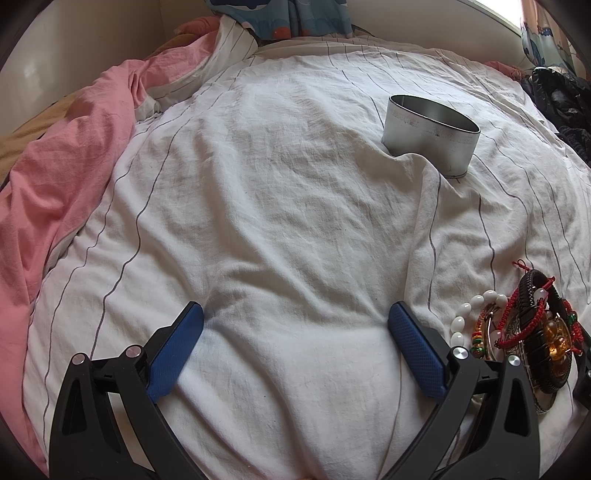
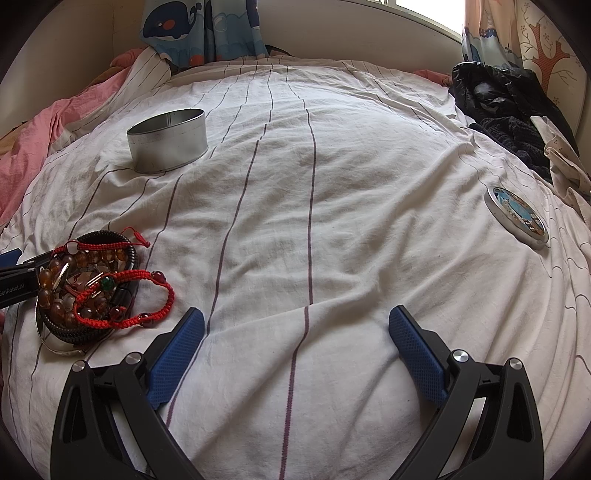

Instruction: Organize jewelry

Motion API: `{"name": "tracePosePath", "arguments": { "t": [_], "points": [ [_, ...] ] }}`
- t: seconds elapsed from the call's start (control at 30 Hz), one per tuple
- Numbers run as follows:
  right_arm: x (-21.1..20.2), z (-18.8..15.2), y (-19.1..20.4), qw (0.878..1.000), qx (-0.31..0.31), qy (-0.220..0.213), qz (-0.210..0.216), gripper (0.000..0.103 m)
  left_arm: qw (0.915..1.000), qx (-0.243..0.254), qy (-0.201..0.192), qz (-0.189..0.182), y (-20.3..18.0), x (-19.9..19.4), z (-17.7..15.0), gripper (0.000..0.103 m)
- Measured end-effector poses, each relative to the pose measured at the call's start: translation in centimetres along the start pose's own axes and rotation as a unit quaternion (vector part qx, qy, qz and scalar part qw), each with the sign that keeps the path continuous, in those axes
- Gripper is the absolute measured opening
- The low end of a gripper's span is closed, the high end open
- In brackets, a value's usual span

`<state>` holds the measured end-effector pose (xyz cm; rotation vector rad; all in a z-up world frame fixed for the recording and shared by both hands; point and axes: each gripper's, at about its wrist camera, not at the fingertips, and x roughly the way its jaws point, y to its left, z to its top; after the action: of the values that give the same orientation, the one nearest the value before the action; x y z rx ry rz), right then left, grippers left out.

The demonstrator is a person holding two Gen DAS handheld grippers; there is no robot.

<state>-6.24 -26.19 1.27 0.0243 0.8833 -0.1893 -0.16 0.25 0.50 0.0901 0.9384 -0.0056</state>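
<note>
A heap of bracelets (image 1: 524, 328) lies on the white striped bedsheet: white beads, red cords, a black braided band, amber beads. In the right wrist view the same bracelet heap (image 2: 96, 291) sits low on the left. An open round metal tin (image 1: 430, 133) stands farther back; the right wrist view shows the tin (image 2: 168, 140) at upper left. Its decorated lid (image 2: 517, 218) lies apart on the right. My left gripper (image 1: 295, 332) is open over bare sheet, just left of the heap. My right gripper (image 2: 295, 336) is open, to the right of the heap, with nothing between its fingers.
A pink quilt (image 1: 62, 177) is bunched along the left side of the bed. Dark clothes (image 2: 502, 107) are piled at the far right. Patterned curtains (image 2: 199, 29) hang behind the bed, under a window. The sheet (image 2: 332, 184) is wrinkled.
</note>
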Motion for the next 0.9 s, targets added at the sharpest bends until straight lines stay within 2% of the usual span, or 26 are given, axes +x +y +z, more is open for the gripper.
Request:
{"name": "tracePosePath", "arguments": {
  "t": [0.7,0.8,0.9],
  "points": [
    [0.0,0.1,-0.2,1.0,0.0,0.002,0.001,0.096,1.0,-0.006,0.006,0.001,0.4,-0.5,0.5,0.097],
    [-0.3,0.0,-0.4,1.0,0.002,0.005,0.014,0.096,0.9997,-0.017,-0.018,-0.004,0.7,-1.9,1.0,0.097],
    [-1.3,-0.6,-0.6,1.0,-0.004,0.004,0.025,0.096,0.9984,-0.008,-0.051,-0.024,0.4,-3.7,1.3,0.097]
  ]
}}
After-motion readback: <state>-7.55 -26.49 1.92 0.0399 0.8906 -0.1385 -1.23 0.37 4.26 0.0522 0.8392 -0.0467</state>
